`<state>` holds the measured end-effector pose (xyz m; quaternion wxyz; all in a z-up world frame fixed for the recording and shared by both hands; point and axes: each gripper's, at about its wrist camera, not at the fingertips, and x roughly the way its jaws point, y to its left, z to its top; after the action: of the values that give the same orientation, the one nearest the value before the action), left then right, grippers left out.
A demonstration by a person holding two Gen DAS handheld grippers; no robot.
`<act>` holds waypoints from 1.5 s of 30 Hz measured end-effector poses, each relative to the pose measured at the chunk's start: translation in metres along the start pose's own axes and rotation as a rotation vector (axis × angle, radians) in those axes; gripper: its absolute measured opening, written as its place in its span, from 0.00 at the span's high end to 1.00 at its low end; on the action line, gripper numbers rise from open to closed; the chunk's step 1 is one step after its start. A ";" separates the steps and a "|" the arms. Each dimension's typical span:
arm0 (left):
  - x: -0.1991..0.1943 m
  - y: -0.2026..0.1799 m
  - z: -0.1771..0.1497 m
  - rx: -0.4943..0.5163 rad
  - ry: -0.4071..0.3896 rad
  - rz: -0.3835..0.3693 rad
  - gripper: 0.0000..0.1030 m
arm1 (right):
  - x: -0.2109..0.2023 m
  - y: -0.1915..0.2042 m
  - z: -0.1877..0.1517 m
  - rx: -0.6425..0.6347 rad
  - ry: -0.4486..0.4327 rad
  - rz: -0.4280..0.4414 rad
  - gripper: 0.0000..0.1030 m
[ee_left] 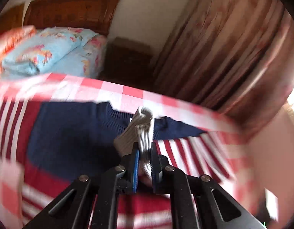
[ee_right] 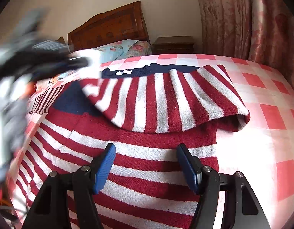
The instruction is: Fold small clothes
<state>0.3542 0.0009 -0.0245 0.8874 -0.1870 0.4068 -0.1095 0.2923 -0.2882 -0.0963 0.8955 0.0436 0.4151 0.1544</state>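
Observation:
A knitted sweater with red and white stripes and a navy panel (ee_left: 70, 129) lies on a bed covered by a red-and-white checked sheet (ee_left: 112, 87). My left gripper (ee_left: 145, 147) is shut on a bunched strip of the sweater's knit (ee_left: 143, 126), which stands up from the navy part. In the right wrist view the sweater (ee_right: 147, 164) lies flat with one striped part (ee_right: 166, 99) folded over its upper body. My right gripper (ee_right: 146, 152) hangs open just above the lower stripes with nothing between its pads. The left gripper (ee_right: 32, 63) shows there as a blur at the left.
A blue floral pillow (ee_left: 42, 51) and a wooden headboard (ee_left: 70, 9) lie beyond the sweater. A dark nightstand (ee_right: 173, 43) stands beside the bed, and a pink curtain (ee_right: 242, 19) hangs to the right. Checked sheet (ee_right: 261, 95) lies bare to the sweater's right.

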 end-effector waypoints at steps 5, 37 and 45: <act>-0.018 0.075 -0.047 -0.171 0.044 -0.042 0.69 | 0.000 -0.002 0.001 0.015 -0.003 0.004 0.00; 0.049 0.077 -0.056 -0.556 0.215 -0.212 0.69 | -0.001 0.000 0.000 0.019 -0.007 -0.014 0.00; 0.026 0.095 -0.074 -0.658 0.059 -0.149 0.79 | -0.003 -0.003 -0.001 0.034 -0.016 -0.007 0.00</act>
<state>0.3187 0.0597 -0.1267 0.7570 -0.4893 0.4310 -0.0420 0.2909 -0.2920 -0.0952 0.8985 0.0586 0.4106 0.1441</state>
